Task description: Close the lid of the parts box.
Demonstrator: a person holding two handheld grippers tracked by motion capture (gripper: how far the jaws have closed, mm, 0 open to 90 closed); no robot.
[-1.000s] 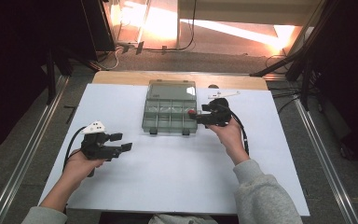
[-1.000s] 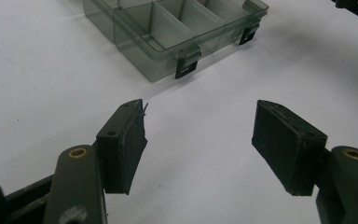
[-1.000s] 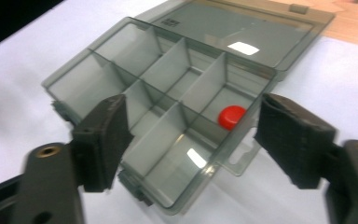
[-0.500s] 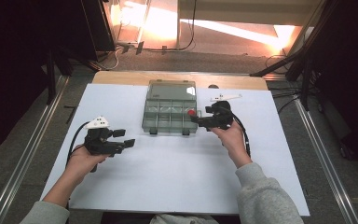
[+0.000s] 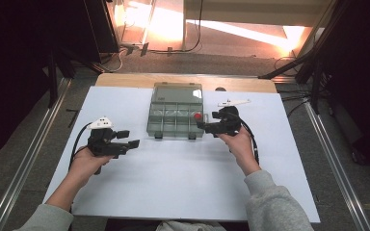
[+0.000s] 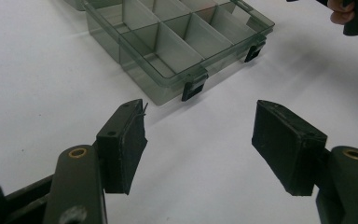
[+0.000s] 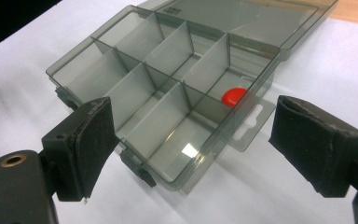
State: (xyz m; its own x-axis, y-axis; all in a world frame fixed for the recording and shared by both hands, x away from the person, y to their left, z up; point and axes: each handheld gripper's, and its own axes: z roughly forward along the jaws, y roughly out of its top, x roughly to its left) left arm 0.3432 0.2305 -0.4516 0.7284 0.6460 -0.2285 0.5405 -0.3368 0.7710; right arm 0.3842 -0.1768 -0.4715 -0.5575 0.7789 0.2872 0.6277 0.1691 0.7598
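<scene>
A clear grey compartment box [image 5: 173, 131] lies with its lid folded back at the middle back of the white sheet. A small red piece [image 5: 198, 116] rests in the compartment at its right end, and it shows through the box wall [image 7: 200, 163] as the red piece [image 7: 233, 95]. My right gripper [image 5: 203, 126] sits just right of the box and points at that end. Its jaws [image 7: 193, 126] have opened a little further within the last second and hold nothing. My left gripper [image 5: 131, 138] hovers open at the left, short of the box [image 6: 168, 88], its jaws [image 6: 200, 121] empty.
The white sheet [image 5: 183, 183] covers a wooden table whose bare strip [image 5: 125, 79] shows at the back. Two black latches [image 5: 158, 135] stick out from the box's front. Metal rails [image 5: 24, 163] run along the floor on both sides.
My right gripper has drawn back slightly to the right from the box's end, leaving the red piece in the compartment. The left gripper has barely shifted.
</scene>
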